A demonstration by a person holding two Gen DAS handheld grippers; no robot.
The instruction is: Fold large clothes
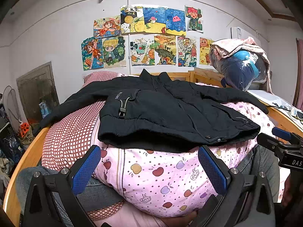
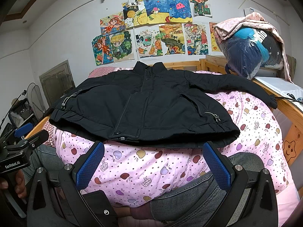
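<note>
Currently: black jacket spread on the bed, both claws empty

Black jacket (image 1: 170, 113) lies front up and flat on a pink quilt (image 1: 161, 179) printed with apples, on a wooden bed (image 2: 289, 124). Collar points toward the far wall; hem faces the cameras. Sleeves stretched out to either side, the left one trailing over a red checked blanket (image 1: 70, 132). Zipper closed; a snap shows at the hem.

Left claw (image 1: 149, 168) stands wide, nothing between its blue pads (image 1: 86, 167), just short of the hem and above the quilt. Right claw (image 2: 154, 165) also wide, empty, near the hem, not touching it. Each claw shows at the edge of the other's view.

Denim-clad legs (image 2: 189, 194) sit under the near edge of the quilt.

Children's drawings (image 1: 147, 37) cover the wall behind. A bagged bundle of clothes (image 2: 251, 51) sits at the right by the headboard.
</note>
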